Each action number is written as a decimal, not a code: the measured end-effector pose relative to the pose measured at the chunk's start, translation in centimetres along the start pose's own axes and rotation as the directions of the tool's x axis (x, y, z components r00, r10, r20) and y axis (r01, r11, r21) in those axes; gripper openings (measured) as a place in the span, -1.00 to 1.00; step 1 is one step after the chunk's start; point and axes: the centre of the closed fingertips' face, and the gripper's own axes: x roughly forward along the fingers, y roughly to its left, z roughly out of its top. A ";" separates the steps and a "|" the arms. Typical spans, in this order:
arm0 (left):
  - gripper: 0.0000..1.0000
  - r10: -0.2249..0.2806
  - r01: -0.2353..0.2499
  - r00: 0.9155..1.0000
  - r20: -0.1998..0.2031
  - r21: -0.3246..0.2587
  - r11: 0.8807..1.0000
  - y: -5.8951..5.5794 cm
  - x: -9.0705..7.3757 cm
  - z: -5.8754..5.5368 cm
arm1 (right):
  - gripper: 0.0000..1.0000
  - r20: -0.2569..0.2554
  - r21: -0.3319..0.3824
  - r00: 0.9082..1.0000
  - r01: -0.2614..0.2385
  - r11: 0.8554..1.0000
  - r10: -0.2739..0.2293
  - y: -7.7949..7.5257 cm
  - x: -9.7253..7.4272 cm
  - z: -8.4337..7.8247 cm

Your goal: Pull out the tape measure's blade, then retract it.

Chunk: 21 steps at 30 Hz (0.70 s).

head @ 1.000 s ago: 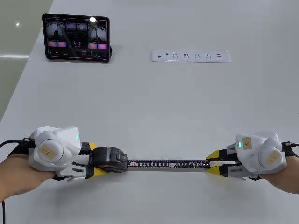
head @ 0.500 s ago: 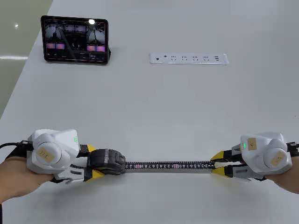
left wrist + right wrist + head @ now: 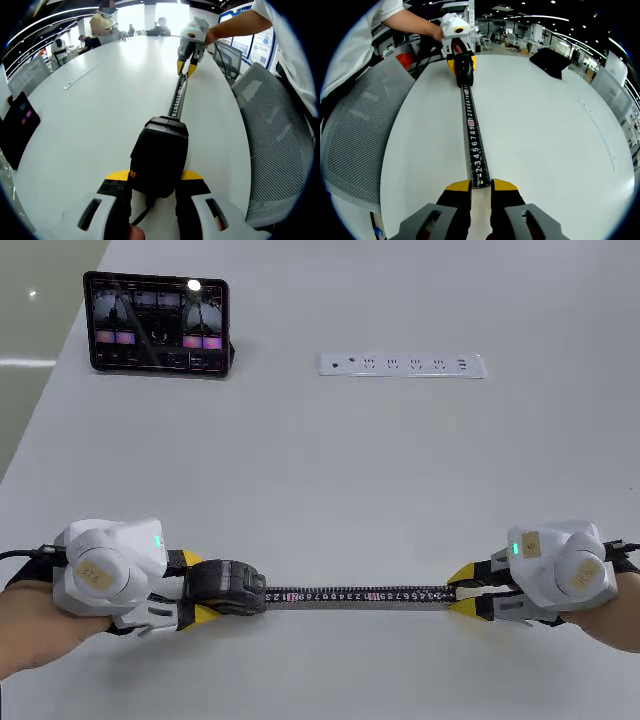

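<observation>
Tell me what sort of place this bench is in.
Probably an open-plan office or meeting room: a long white table with a power strip and tablet, a mesh office chair alongside, and people at its far end.

White table (image 3: 330, 470) carries tablet (image 3: 157, 322) and power strip (image 3: 402, 365).

The right gripper (image 3: 480, 186) pinches the near end of the blade (image 3: 472, 140). The blade runs straight across the white table (image 3: 535, 130) to the black tape measure (image 3: 465, 75), gripped by the left gripper (image 3: 462, 64).
</observation>
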 end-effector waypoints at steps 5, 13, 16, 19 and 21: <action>-0.41 0.000 0.000 1.000 0.008 -0.017 1.000 0.1 0.0 0.0 | -0.77 0.007 0.024 1.000 -0.008 1.000 0.008 -0.1 0.0 0.0; -0.33 -0.016 0.017 1.000 0.010 -0.070 0.997 -0.2 0.0 0.0 | -0.75 -0.003 0.033 1.000 0.001 0.999 -0.001 -0.2 0.0 0.0; -0.29 -0.016 0.016 1.000 0.000 -0.057 0.998 -0.2 0.0 -0.3 | -0.66 0.003 0.048 1.000 0.003 0.999 -0.003 -0.2 0.0 0.2; -0.19 -0.022 0.022 1.000 0.004 -0.069 0.997 -0.3 0.0 -0.4 | -0.62 0.003 0.050 1.000 0.008 0.999 -0.008 -0.2 -0.1 0.2; -0.18 -0.019 0.019 1.000 0.005 -0.070 0.997 -0.3 -0.1 -0.3 | -0.62 0.001 0.046 1.000 0.009 0.999 -0.009 -0.3 -0.1 0.2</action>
